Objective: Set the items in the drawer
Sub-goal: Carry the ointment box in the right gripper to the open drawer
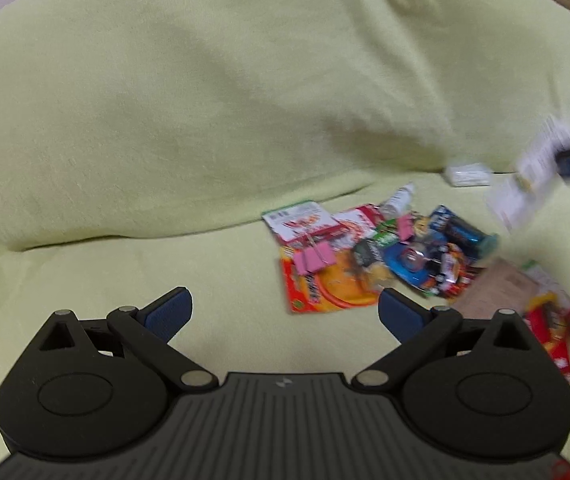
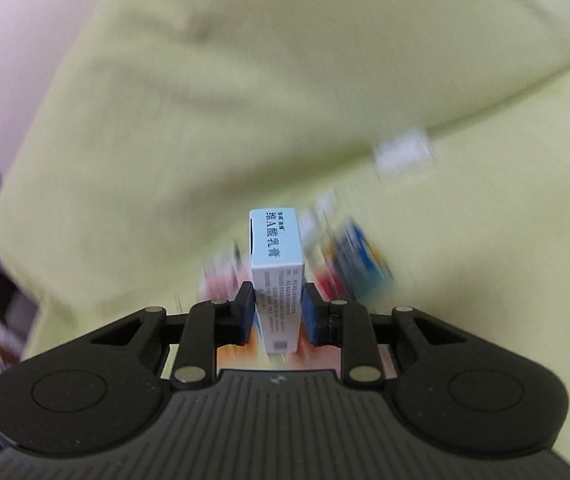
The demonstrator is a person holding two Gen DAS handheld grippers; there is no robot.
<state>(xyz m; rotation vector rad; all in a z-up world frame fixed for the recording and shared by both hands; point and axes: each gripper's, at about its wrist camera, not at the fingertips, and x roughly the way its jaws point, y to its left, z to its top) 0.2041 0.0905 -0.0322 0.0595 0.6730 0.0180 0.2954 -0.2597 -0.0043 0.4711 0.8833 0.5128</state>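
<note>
Between the blue pads of the right gripper [image 2: 277, 314]: one slim white carton [image 2: 276, 276] with black Chinese print and a pale blue top face, clamped on its two long sides, lifted clear of the green-covered sofa [image 2: 285, 60]. Jaws nearly together, closed on the carton.

Below and beyond it, on the sofa seat near the crease with the backrest: a heap of small goods [image 1: 397, 256], blurred in the right wrist view. Contents, from the left wrist view: pink binder clips [image 1: 314, 258], orange-red packet [image 1: 325, 292], blue battery pack [image 1: 461, 234], small white bottle [image 1: 399, 198], other wrappers not legible.

Apart from the heap, at the crease: small white box [image 1: 468, 173].

Left gripper [image 1: 285, 314]: jaws spread wide, nothing between them, above bare seat beside the heap.
</note>
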